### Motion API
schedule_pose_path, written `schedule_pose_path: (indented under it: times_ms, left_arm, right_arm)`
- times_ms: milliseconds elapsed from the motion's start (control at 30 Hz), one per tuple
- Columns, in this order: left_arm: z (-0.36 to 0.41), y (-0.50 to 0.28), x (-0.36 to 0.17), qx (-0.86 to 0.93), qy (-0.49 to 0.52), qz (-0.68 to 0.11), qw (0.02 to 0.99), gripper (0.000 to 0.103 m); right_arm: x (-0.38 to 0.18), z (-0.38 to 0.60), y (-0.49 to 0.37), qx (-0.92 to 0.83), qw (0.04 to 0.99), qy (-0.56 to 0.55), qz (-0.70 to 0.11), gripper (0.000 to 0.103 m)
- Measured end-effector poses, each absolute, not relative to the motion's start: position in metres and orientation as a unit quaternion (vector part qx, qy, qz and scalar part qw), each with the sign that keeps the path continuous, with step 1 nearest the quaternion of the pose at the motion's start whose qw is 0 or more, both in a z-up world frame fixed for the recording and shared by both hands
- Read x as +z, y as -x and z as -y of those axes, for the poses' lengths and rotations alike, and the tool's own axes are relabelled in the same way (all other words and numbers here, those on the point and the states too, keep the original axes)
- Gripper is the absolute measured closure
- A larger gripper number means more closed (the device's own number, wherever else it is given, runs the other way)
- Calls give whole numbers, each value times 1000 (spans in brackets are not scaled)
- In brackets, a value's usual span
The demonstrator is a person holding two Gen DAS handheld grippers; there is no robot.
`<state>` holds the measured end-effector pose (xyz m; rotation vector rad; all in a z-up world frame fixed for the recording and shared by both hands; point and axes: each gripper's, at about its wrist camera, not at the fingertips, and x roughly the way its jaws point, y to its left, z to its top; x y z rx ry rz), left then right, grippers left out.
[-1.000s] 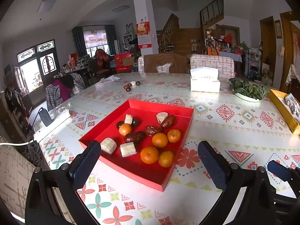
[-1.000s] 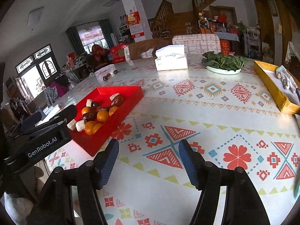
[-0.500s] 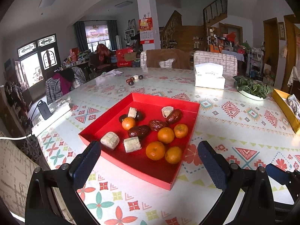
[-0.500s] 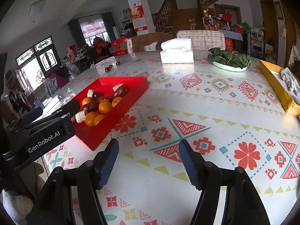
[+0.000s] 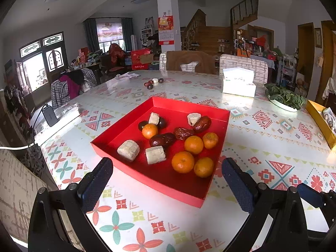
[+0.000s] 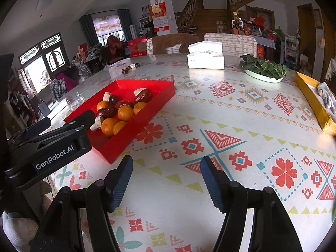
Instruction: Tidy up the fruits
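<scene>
Table [image 5: 262,138], red tray [image 5: 189,105] nearer left gripper [image 5: 167,180]

Fruit and sweets in a red tray [image 5: 218,113]

Five oranges [image 5: 183,162] sit toward the tray's near right corner, four clustered, one farther back. Dark red dates [image 5: 162,139] lie across its middle. Pale wrapped blocks [image 5: 128,150] rest at its near left and back.

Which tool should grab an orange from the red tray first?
Probably the left tool. It is open and points straight at the tray, with the oranges just ahead of it. The right tool, also open, faces bare table, with the tray off to its left.
</scene>
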<state>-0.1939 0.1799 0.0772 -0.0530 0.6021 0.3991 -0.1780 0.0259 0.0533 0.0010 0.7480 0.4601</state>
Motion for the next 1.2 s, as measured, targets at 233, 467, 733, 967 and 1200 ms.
schedule_pose_path:
  times_ms: [233,467,733,967,1200]
  left_arm:
    - [-183,198,77,196,30,-292,936,0]
    - [-183,197,77,196,29,-293,935,0]
    - [-183,198,77,195,29,-292,936,0]
    - [-184,199,77,195,30,-293,935,0]
    - [-174,222,100,232,10,-222,947,0]
  right_arm:
    - [56,-32,185,225,906,9,-359,31]
    - [57,-35,189,227,906,14,-356,30]
    - [58,-36,190,227,907,16,-355,29]
    - [58,-37,191,227,906,17,-356,29]
    - [59,-31,188,225,908,12,-354,29]
